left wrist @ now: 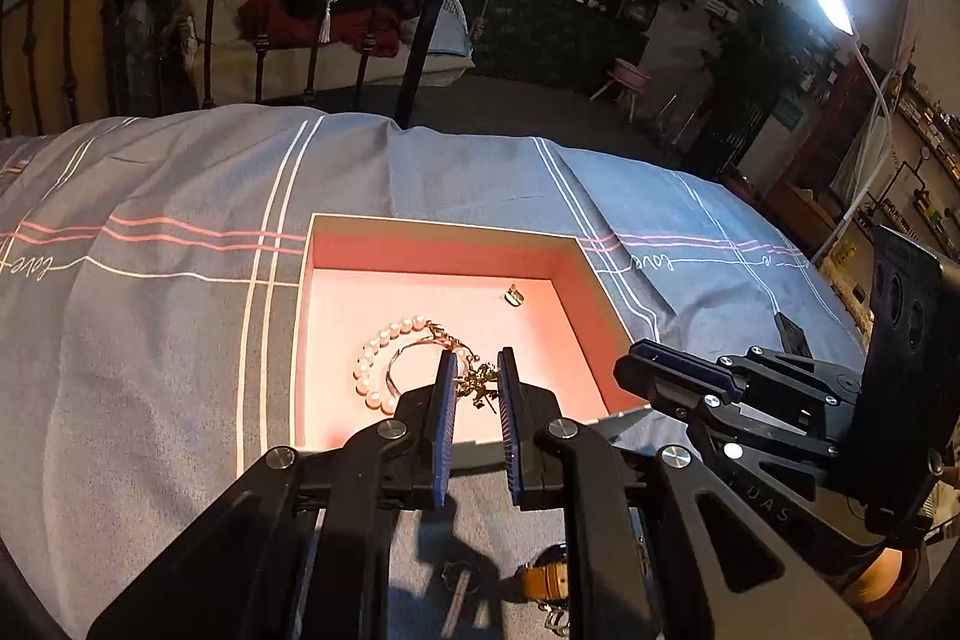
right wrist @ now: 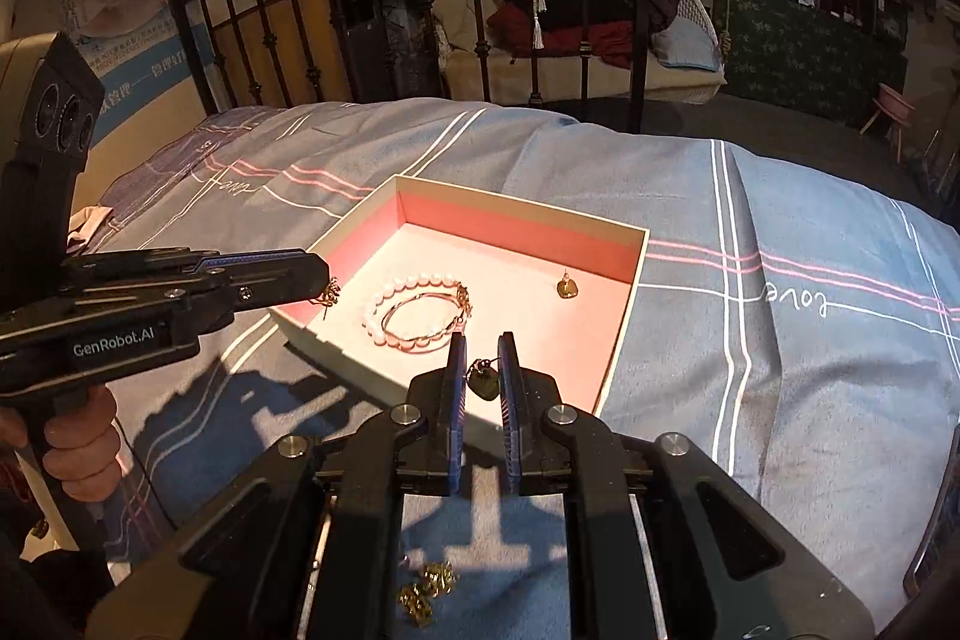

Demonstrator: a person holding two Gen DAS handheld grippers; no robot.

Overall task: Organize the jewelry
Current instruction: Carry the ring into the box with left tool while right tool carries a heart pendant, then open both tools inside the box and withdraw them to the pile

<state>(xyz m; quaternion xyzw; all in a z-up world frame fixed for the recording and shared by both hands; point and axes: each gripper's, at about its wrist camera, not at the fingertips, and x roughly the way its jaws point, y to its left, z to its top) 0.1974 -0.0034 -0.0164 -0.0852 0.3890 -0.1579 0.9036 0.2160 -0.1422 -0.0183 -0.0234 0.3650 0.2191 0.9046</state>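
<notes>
Blue-grey striped bedspread [left wrist: 180, 280] filled mid-frame, pink-lined box [right wrist: 522, 220] at centre on it. Left gripper [left wrist: 474, 376] pinched a gold ornate earring [left wrist: 477, 382] over the box. Right gripper [right wrist: 483, 370] was clamped on a dark heart pendant [right wrist: 483, 382]. Pearl bracelet [right wrist: 408, 307] and small gold earring [right wrist: 567, 287] lay inside.

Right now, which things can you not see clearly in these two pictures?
- Left wrist view: the gold piece in the left gripper is tangled and small; its kind is unclear.
- Left wrist view: the watch on the bedcover is mostly covered by the gripper's body.
- Right wrist view: the dark pendant in the right gripper is in shadow.
- Right wrist view: the gold pieces below are partly hidden.
</notes>
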